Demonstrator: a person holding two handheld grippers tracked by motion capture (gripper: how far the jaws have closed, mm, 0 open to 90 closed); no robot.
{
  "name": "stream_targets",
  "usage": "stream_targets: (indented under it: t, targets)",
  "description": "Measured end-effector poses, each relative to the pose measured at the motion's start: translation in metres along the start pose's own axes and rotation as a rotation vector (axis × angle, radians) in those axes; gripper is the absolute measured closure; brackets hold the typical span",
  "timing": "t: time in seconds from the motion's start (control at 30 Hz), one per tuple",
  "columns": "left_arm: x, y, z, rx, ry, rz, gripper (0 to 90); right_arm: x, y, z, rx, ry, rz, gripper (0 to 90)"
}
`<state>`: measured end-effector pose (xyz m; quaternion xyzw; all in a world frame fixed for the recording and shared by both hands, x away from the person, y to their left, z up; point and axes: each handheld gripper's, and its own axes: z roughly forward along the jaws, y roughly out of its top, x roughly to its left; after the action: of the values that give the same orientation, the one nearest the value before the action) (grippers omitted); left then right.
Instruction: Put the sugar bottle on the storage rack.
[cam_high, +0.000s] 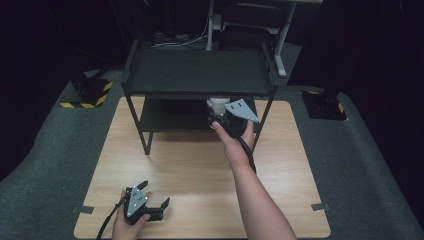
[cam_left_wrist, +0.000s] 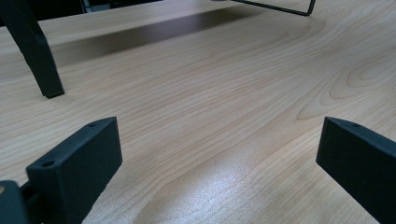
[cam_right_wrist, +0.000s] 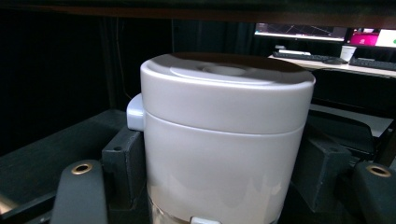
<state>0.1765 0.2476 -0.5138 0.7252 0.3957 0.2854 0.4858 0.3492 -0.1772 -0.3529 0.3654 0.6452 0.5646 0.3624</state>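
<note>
Pale wood-grain table (cam_high: 190, 165) on grey carpet, dark room all round, black two-tier shelf rack (cam_high: 197, 75) standing at the far half of the top.

Near the front left corner: left hand (cam_high: 127, 225) resting low, holding the left gripper (cam_high: 152, 197) just above the tabletop. Jaws spread wide in the left gripper view, bare wood between them, nothing pinched. One black rack leg (cam_left_wrist: 39, 56) planted on the wood up at the left of that view.

Centre to right: right forearm stretched forward across the table, right hand (cam_high: 232, 142) wrapped round the right gripper (cam_high: 220, 107), reaching under the rack's upper shelf. Grey three-cornered plate tilted on top.

Right gripper view: white lidded canister (cam_right_wrist: 224, 135) upright between the two black jaws, one jaw close against each side, apparently clamped on it. Small white tab jutting from its left side under the lid. Canister at the lower shelf level, beneath the top shelf; resting or lifted, cannot tell. Lit monitors (cam_right_wrist: 327, 32) and a desk far off at upper right.
</note>
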Motion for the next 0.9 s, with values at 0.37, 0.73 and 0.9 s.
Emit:
stream_targets:
  t: [0.37,0.73,0.9]
  targets:
    - [0.001,0.000,0.000,0.000,-0.005,0.001,0.5,-0.002,-0.009,0.022,-0.015,-0.031,0.019,30.1]
    - [0.001,0.000,-0.001,0.000,-0.004,0.005,0.5,0.003,-0.013,0.027,-0.002,-0.045,0.013,30.0]
    - [0.001,0.000,-0.001,-0.001,-0.004,0.006,0.5,0.002,-0.015,0.026,-0.009,-0.044,0.014,29.7]
